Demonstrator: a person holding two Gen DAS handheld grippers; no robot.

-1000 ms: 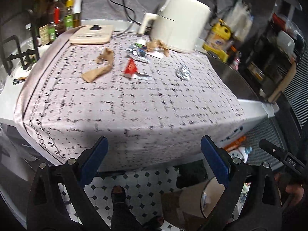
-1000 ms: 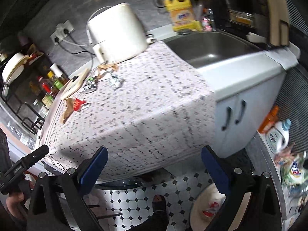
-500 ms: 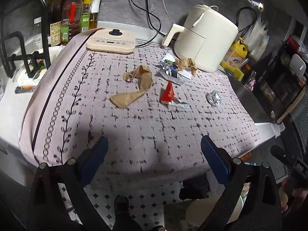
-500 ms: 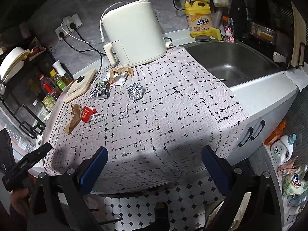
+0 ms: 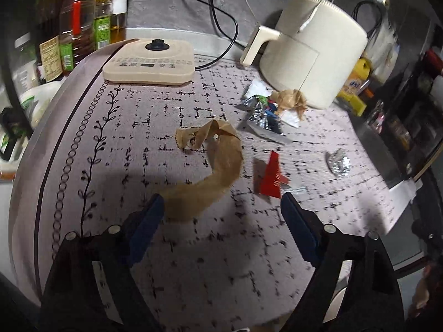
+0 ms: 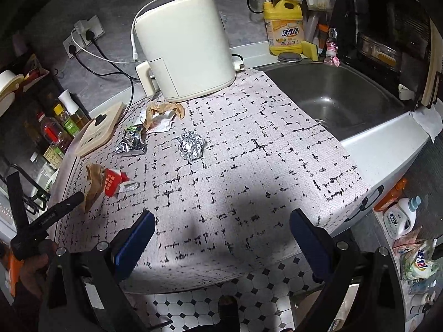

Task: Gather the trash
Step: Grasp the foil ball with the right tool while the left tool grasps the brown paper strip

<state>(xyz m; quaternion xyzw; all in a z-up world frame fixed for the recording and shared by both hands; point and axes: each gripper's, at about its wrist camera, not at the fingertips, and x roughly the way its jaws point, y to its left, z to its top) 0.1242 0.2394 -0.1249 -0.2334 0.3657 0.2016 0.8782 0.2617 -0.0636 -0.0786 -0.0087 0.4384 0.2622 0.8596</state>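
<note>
Trash lies scattered on the patterned table mat (image 5: 110,144). A long brown paper strip (image 5: 218,163) has its near end between the fingers of my left gripper (image 5: 221,207), close to the left finger. The jaws are closing and the pads do not press on the paper. A red wrapper (image 5: 270,177) lies just beyond the right finger. Farther off are a foil ball (image 5: 337,163), a silver wrapper (image 5: 260,116) and crumpled brown paper (image 5: 290,99). My right gripper (image 6: 221,217) stands open over the mat's near edge, well short of the foil ball (image 6: 191,146).
A cream air fryer (image 6: 185,47) stands at the back with a flat beige cooker (image 5: 149,61) to its left. Oil bottles (image 5: 77,22) line the left edge. A sink (image 6: 332,96) and a yellow soap bottle (image 6: 283,30) are at the right, and a tiled floor (image 6: 249,290) lies below.
Both grippers have moved in over the table from its front edge. The left one has come up to the brown paper strip and its jaws have narrowed slightly.
</note>
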